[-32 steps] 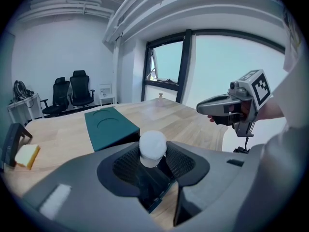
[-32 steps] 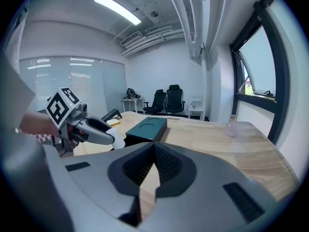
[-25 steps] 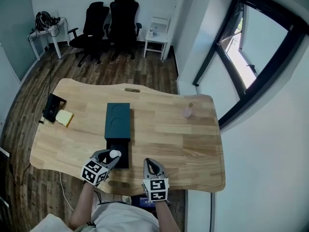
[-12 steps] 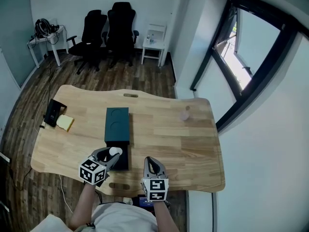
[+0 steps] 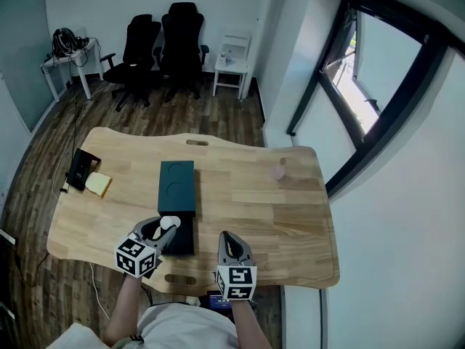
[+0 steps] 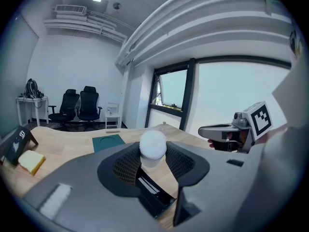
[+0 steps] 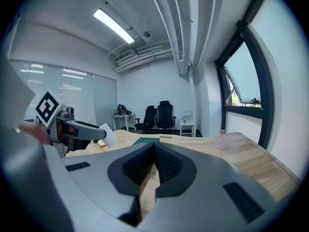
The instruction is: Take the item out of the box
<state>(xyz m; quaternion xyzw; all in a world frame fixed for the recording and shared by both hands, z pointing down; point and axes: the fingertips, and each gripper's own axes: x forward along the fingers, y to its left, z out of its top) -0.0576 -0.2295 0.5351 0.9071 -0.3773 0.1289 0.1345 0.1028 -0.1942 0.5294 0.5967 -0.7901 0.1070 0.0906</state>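
Observation:
A white, round-topped item (image 6: 153, 146) is clamped between the jaws of my left gripper (image 5: 163, 230). It hangs just above the open black box (image 5: 180, 238) near the table's front edge. In the head view the item (image 5: 169, 222) shows as a small white blob over the box's near end. The box's dark teal lid (image 5: 178, 185) lies flat on the table just beyond the box. My right gripper (image 5: 227, 243) hovers to the right of the box with its jaws shut and nothing between them. The right gripper view shows the left gripper (image 7: 72, 128) carrying the white item (image 7: 107, 138).
A black stand (image 5: 79, 166) and a yellow sponge (image 5: 97, 185) sit at the table's left end. A small pink bottle (image 5: 280, 171) stands at the far right. Two black office chairs (image 5: 163, 46) and a white side table (image 5: 234, 62) stand beyond the table.
My left gripper has drawn slightly left and toward the front edge with the white item, raising it above the box. The right gripper has barely moved.

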